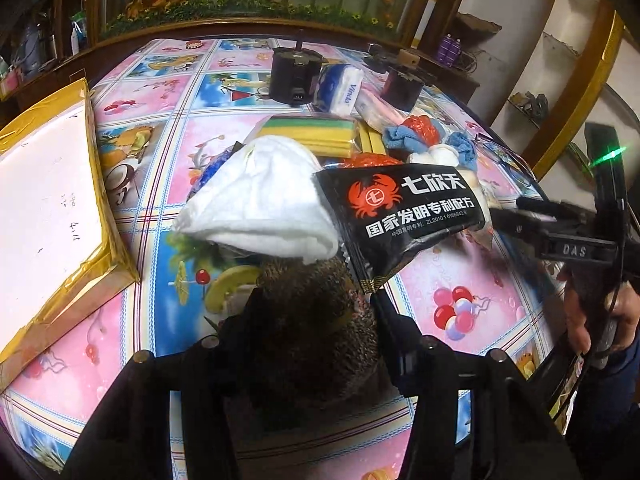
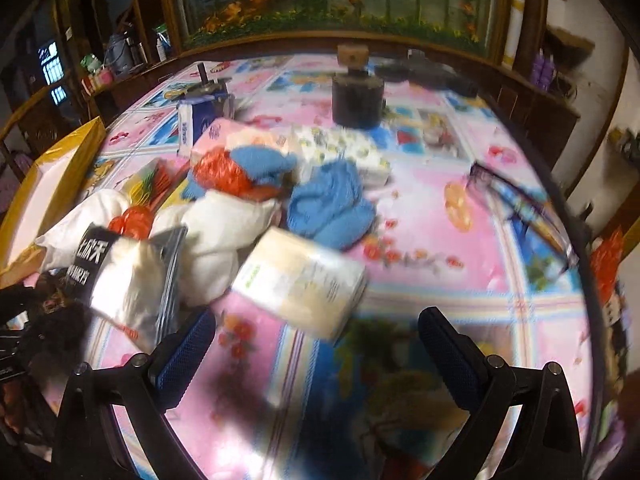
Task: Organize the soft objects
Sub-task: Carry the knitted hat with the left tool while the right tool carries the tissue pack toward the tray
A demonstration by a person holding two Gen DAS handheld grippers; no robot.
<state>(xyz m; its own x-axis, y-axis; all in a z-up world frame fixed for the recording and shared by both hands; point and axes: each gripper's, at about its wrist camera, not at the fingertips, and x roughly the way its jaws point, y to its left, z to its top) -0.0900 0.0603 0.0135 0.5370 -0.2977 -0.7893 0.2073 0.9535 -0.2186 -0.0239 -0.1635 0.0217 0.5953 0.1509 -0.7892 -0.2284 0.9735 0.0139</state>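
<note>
Box, far left: white top with gold taped edges [image 1: 44,208]; faint pen marks on it, not readable.
Left gripper [image 1: 304,312]: jaws about half open, closed on a dark brown bristly pad [image 1: 316,320] wedged between the 2 fingers; lower part of the pad lost in shadow.
White cloth [image 1: 264,196]: folded, lying over the top of the bristly pad, just ahead of the left jaws, above the patterned tablecloth [image 1: 460,280].
Black packet [image 1: 404,212]: red crab logo, large white "七欣天", below it "国家发明专利配方"; the smaller line under that too fine to read in full. Lies against the right edge of the white cloth, tilted.
Tissue pack, behind: blue and white, "Vinda" [image 1: 340,84], beside a black cylinder [image 1: 294,76].
Sponge pack [image 1: 308,134]: yellow and green, behind the white cloth.
Right gripper [image 2: 316,344]: jaws wide apart, nothing between them; body marked "DAS" in the left wrist view, a hand gripping its handle, cut off at the frame edge.
Cream tissue pack [image 2: 304,280]: just ahead of the right jaws, nearer the left finger, not touched; print blurred, unreadable.
Blue towel [image 2: 332,204]: bunched, beyond the cream pack.
Right wrist view: blurred throughout.
</note>
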